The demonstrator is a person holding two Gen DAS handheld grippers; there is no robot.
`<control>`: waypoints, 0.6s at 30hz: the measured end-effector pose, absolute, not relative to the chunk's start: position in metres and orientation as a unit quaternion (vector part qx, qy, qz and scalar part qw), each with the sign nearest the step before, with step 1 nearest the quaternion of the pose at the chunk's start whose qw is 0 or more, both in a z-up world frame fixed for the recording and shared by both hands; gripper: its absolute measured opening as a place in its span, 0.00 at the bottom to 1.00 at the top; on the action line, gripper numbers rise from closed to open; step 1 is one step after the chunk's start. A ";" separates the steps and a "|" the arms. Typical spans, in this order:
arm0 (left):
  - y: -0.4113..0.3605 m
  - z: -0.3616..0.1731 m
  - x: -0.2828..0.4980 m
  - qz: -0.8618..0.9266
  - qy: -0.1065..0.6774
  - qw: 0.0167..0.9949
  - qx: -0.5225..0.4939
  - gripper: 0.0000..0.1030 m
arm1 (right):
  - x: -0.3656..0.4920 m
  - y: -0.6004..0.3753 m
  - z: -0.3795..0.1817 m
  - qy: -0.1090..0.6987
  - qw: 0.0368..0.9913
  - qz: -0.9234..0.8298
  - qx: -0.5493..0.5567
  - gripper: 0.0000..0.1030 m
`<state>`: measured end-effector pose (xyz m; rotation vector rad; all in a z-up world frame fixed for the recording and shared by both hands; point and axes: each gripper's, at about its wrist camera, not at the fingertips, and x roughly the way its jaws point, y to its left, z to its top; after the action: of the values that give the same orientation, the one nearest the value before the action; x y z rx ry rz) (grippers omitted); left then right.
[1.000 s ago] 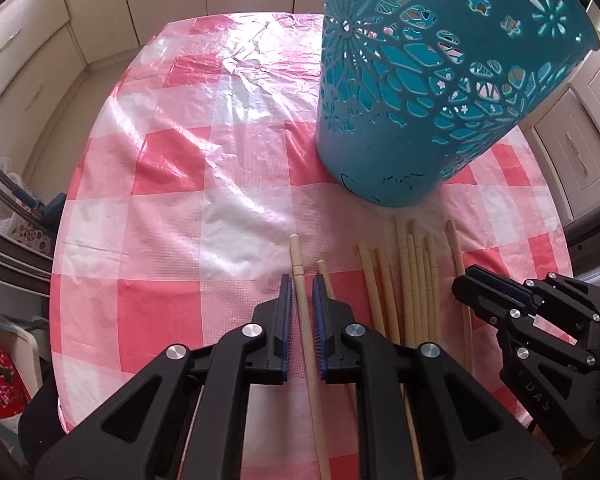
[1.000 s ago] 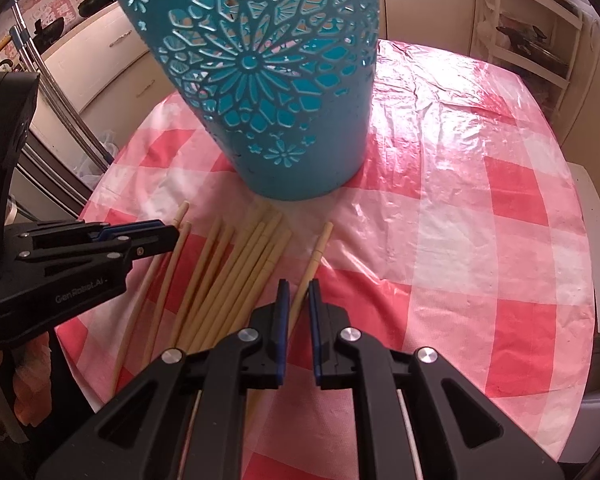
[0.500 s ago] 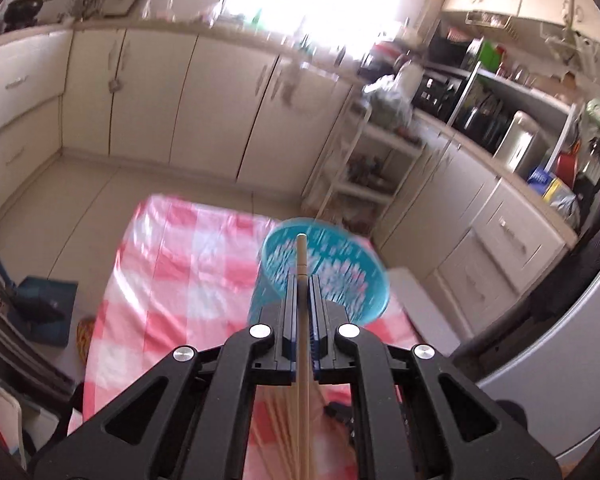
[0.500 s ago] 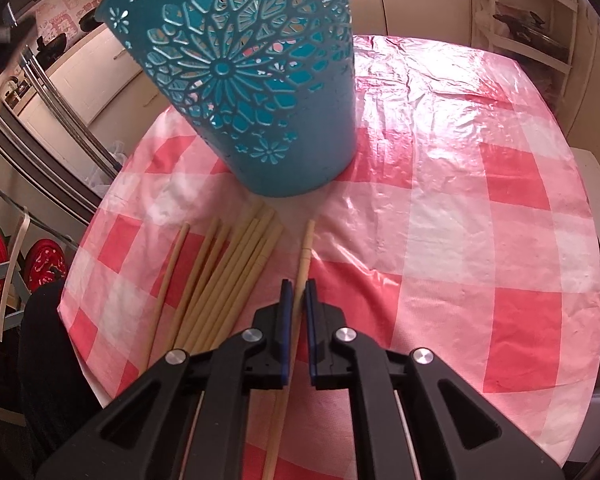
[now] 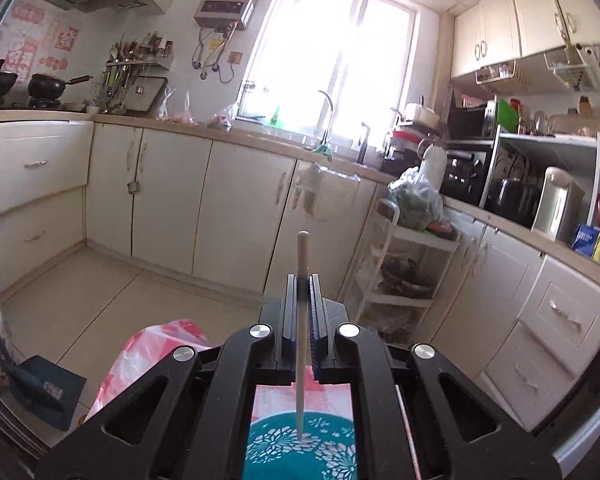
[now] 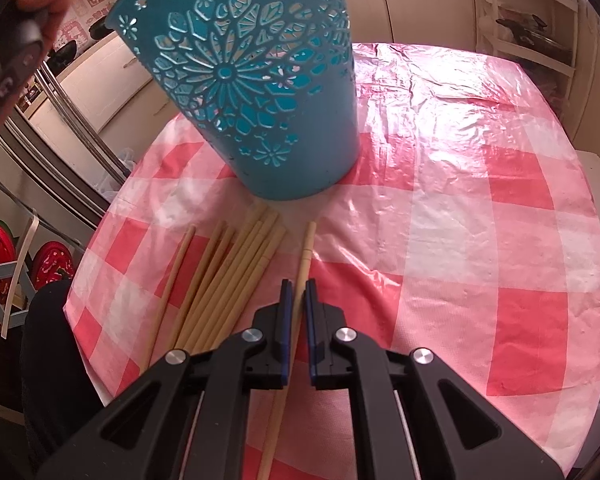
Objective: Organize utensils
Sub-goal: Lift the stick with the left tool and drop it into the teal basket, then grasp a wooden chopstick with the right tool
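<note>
In the left wrist view we see our left gripper (image 5: pixel 302 280) raised high and pinching a single chopstick (image 5: pixel 301 320) upright, its lower tip hanging over the mouth of the teal cut-out holder (image 5: pixel 300 448), most of which is hidden behind the gripper's frame. Beyond lie cream cabinets (image 5: pixel 172 196) and a bright window (image 5: pixel 332 60). Only the right wrist view shows the table: the checked red-and-white cloth (image 6: pixel 480 220), the holder (image 6: pixel 256 92) standing on it, and a bundle of loose chopsticks (image 6: pixel 228 276) just in front. Our right gripper (image 6: pixel 297 284) straddles a separate chopstick (image 6: pixel 304 256) with its jaws narrowly parted; we cannot tell whether they grip it yet.
</note>
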<state>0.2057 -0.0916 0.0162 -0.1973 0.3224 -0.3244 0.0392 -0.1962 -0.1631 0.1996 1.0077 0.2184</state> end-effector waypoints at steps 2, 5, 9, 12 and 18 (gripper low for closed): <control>-0.093 -0.003 0.203 -0.159 0.175 0.968 -0.082 0.05 | 0.040 -0.197 -0.163 0.481 0.865 0.105 0.097 0.07; -0.093 -0.025 0.197 -0.162 0.203 0.964 -0.062 0.05 | 0.040 -0.198 -0.163 0.482 0.865 0.105 0.095 0.07; -0.097 -0.046 0.198 -0.159 0.257 0.953 -0.017 0.06 | 0.040 -0.196 -0.162 0.488 0.862 0.104 0.091 0.07; -0.081 -0.047 0.184 -0.148 0.272 0.951 -0.015 0.30 | 0.041 -0.194 -0.161 0.495 0.859 0.100 0.088 0.09; -0.034 -0.032 0.140 -0.128 0.275 0.952 -0.048 0.64 | 0.043 -0.179 -0.161 0.496 0.863 0.076 0.062 0.14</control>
<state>0.1403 -0.0343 -0.0322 -0.0966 0.5582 -0.2600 0.0428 -0.1794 -0.1608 0.1310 1.0408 0.1592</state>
